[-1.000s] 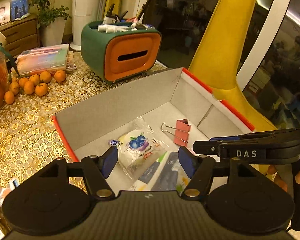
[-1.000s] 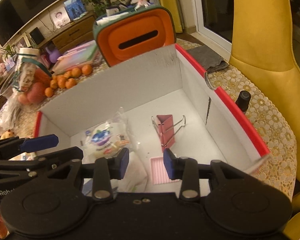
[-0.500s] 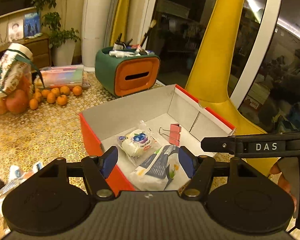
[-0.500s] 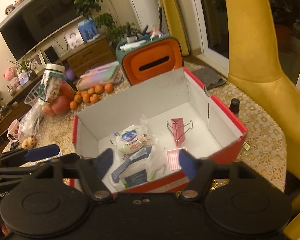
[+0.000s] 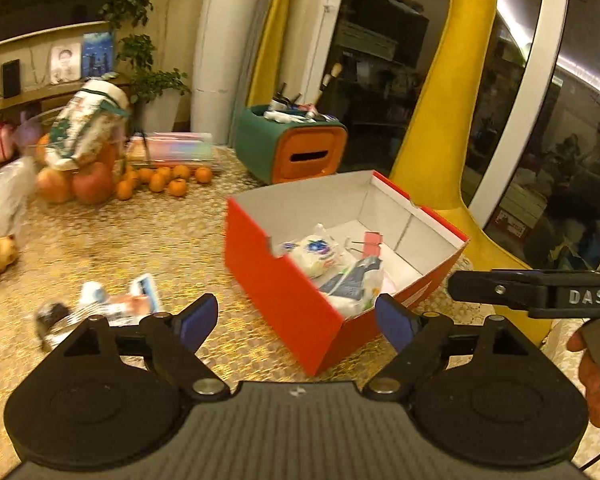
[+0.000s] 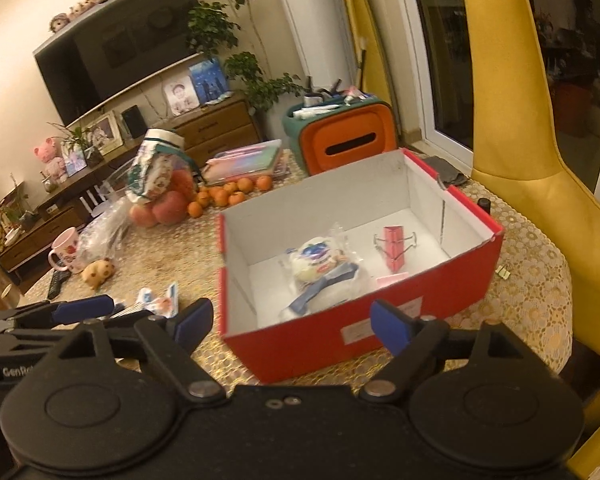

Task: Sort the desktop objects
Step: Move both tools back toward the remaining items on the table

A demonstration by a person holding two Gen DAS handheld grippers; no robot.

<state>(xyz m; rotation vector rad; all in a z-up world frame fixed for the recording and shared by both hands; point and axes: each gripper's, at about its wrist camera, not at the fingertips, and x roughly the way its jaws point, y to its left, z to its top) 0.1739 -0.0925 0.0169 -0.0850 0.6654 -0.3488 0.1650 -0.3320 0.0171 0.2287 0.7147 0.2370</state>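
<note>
A red box [image 5: 284, 292] [image 6: 380, 332] with a white inside stands on the gold-patterned table. In it lie a clear snack packet [image 6: 316, 258] [image 5: 316, 254], a blue and white pouch [image 6: 324, 284] [image 5: 354, 284], a pink binder clip [image 6: 394, 246] [image 5: 371, 238] and a pink card [image 6: 390, 278]. My left gripper [image 5: 296, 320] hovers in front of the box, jaws opening with nothing between them. My right gripper [image 6: 292, 324] also stands back from the box, jaws opening and empty. Loose packets [image 5: 116, 300] [image 6: 158, 300] lie on the table left of the box.
A green and orange tissue holder [image 5: 296, 152] [image 6: 340, 136] stands behind the box. Small oranges [image 5: 164, 178] [image 6: 228, 194], apples, a bagged jar [image 6: 156, 168], a pink mug [image 6: 66, 248] and a small toy [image 6: 98, 270] crowd the left. A yellow chair [image 6: 540, 160] rises at right.
Both grippers have pulled back and up from inside the box, which now looks smaller and farther. Both pairs of jaws have spread wider. The pink card stayed in the box.
</note>
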